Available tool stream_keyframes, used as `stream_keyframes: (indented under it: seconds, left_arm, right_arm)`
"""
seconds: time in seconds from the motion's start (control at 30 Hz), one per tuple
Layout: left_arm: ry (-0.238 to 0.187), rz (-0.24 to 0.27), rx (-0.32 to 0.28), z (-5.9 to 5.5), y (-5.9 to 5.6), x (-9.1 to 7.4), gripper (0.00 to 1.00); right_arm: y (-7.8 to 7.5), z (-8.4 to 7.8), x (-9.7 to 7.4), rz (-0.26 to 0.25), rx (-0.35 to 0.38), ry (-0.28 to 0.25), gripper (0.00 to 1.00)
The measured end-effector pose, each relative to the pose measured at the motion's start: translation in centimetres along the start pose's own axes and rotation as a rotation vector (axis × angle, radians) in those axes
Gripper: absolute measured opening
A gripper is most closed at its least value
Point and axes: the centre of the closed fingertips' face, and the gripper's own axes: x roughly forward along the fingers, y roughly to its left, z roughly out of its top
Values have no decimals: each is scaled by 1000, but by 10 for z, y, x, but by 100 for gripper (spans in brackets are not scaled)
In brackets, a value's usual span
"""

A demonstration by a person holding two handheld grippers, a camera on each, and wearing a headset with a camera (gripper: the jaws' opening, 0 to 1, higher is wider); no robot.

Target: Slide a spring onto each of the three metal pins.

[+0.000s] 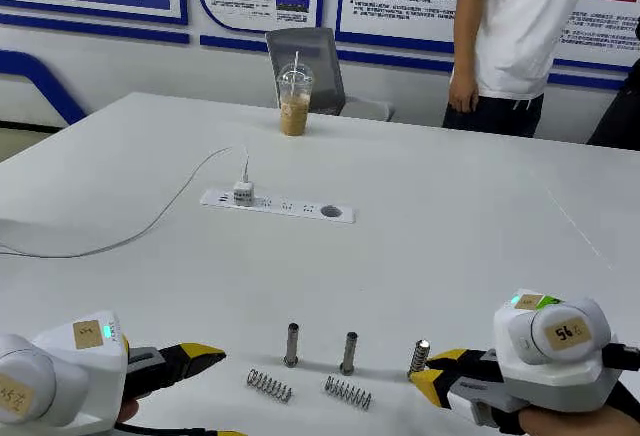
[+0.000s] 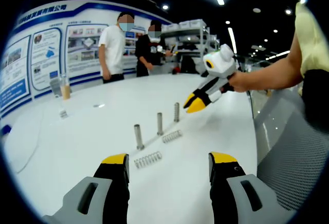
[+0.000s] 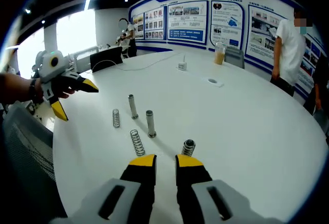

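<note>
**A:** Where does the job stand?

**B:** I'd judge one of three done. The rightmost pin (image 3: 188,147) already wears its spring. It stands just beyond the right tongs (image 3: 165,162), which are nearly together and hold nothing. The two bare pins (image 1: 291,344) (image 1: 349,352) stand upright beside it.

**A:** And the other springs?

**B:** Two loose springs (image 1: 269,385) (image 1: 347,392) lie flat on the surface (image 1: 450,216), just in front of the bare pins. The left tongs (image 2: 169,160) are spread wide and empty, aimed at the nearer one. The next move, I'd say, is to pinch a spring across its coils, tip it upright and line its bore over a pin top.

**A:** Is there room to work?

**B:** Plenty behind the pins. The power strip (image 1: 277,205) and the iced drink cup (image 1: 294,101) are well apart from them. The loose springs lie near the person's edge, though, and a nudge might roll them off.
</note>
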Motion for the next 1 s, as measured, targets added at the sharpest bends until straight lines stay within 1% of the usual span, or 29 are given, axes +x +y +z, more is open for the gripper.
stream_keyframes:
  seconds: [0.43, 0.8, 1.0]
  left_arm:
    - [5, 1, 0, 0, -2, -2, 64]
    - [11, 4, 2, 0, -3, -2, 64]
    - [13, 5, -1, -1, -3, -1, 63]
  right_arm:
    - [19, 8, 11, 52, -46, 10, 16]
    - [38, 17, 29, 111, -99, 21, 16]
    - [45, 19, 37, 137, -126, 33, 16]
